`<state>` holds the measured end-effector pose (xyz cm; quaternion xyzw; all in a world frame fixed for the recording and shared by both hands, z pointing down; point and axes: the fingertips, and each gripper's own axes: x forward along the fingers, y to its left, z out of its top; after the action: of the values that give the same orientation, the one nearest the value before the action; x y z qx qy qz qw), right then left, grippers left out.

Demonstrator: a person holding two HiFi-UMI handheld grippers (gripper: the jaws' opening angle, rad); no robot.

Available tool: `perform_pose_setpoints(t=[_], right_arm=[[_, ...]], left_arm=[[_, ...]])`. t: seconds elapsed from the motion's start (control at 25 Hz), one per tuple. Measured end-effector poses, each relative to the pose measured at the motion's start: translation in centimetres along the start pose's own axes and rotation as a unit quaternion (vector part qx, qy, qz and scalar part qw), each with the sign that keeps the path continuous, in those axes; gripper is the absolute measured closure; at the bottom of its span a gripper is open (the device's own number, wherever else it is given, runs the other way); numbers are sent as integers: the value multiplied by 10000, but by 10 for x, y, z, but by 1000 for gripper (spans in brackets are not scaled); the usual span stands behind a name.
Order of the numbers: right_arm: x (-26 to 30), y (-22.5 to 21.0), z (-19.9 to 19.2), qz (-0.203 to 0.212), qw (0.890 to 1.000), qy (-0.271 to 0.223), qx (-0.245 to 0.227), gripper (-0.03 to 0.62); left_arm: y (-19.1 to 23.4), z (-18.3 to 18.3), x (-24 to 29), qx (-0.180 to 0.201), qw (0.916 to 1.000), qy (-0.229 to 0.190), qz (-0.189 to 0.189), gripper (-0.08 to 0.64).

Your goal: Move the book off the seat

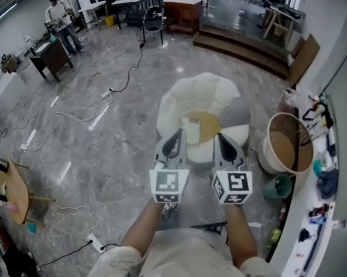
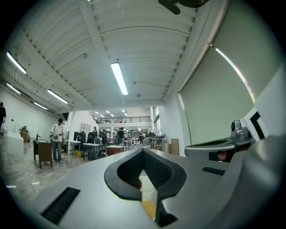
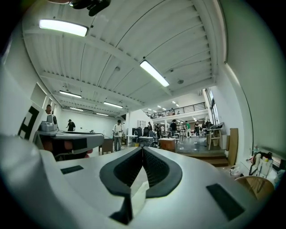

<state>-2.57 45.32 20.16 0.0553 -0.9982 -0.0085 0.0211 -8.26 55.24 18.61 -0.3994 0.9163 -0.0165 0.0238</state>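
A white beanbag seat stands on the grey marble floor just ahead of me in the head view. On its near part lies a pale flat book, next to a yellow patch and a grey patch. My left gripper and right gripper are held side by side and level, both shut and empty, with their tips over the seat's near edge. The left tip is right beside the book. In the left gripper view the shut jaws let only slivers of white and yellow show below. The right gripper view shows shut jaws.
A round wooden tub and a green bucket stand right of the seat, by a white counter. Cables and a power strip lie on the floor at left, near a small wooden table. A person stands far off.
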Motion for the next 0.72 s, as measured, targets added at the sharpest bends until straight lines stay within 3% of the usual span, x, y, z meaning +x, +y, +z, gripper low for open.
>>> perform_pose_setpoints(t=[0.36, 0.72], right_arm=[[106, 27, 9, -178, 9998, 32, -94, 586], [164, 12, 1, -378, 9991, 95, -160, 586]], left_arm=[[90, -2, 69, -33, 9998, -55, -201, 557], [120, -19, 131, -53, 9993, -1, -362, 557]])
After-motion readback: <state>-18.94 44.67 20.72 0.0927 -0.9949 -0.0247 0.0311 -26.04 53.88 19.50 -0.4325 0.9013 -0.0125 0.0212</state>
